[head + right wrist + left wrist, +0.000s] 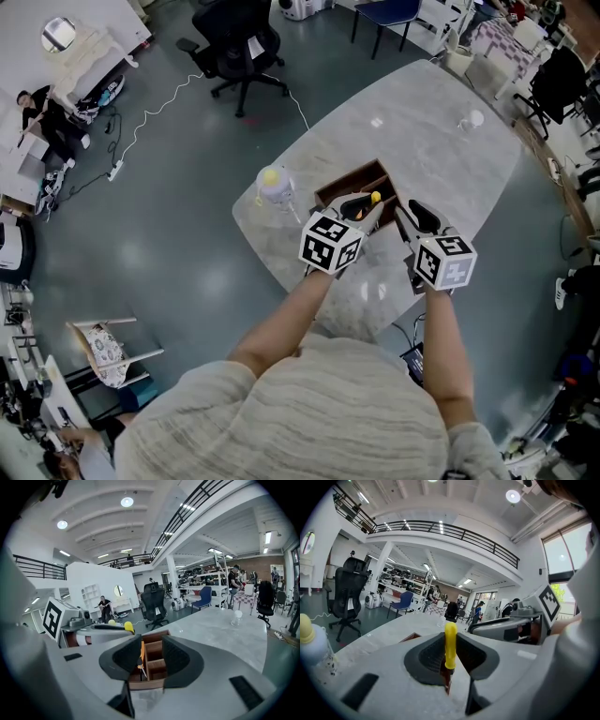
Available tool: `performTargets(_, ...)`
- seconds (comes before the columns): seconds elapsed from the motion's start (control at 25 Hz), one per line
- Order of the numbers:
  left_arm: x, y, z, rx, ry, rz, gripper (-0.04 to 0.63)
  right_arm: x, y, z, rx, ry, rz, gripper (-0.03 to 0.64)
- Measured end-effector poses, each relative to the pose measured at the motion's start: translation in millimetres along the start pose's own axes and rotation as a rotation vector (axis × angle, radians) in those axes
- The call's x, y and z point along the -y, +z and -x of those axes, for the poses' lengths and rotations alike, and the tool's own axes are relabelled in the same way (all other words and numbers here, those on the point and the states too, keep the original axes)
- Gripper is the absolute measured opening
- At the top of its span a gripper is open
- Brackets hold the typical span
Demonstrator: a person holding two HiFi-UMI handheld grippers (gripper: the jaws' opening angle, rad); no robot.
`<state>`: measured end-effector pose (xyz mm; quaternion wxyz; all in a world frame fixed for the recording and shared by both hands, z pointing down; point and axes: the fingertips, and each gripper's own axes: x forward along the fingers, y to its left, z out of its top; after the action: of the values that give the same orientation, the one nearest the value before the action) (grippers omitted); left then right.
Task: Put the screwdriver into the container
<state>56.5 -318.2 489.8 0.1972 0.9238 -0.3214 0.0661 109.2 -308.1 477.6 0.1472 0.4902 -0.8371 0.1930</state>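
Note:
A yellow-handled screwdriver stands upright between the jaws of my left gripper, which is shut on it. In the head view the left gripper holds the screwdriver over the wooden container, a divided box on the marble table. My right gripper hovers just right of the container, open and holding nothing. In the right gripper view the container shows through the gap of the right gripper, with the screwdriver's orange shaft at the left pad.
A clear bottle with a yellow cap stands on the table left of the container. A small cup sits at the far right of the table. An office chair stands on the floor beyond.

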Motion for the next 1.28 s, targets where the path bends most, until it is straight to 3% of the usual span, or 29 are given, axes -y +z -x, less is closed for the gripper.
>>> performTargets(0.16,-3.4,-5.1,-10.8,0.004,0.03,0.008,0.08,8.6,-3.8,5.7,-0.001,-0.009,-0.007,0.129)
performTargets(0.32,-6.2,-16.2,-21.7,-0.013,0.07,-0.034,0.08,15.5,-9.8,9.9,-0.008,-0.011,-0.017,0.129)
performTargets(0.76,-2.7,-52.2,-54.1,-0.135,0.091,-0.099,0.08,31.9,-19.2,18.4,-0.015,-0.022,-0.046,0.129)
performTargets(1.28,-8.8,-69.8,-82.1,-0.221,0.162,-0.1,0.08,54.9,-26.3,28.6,-0.015,-0.034,-0.092,0.129)
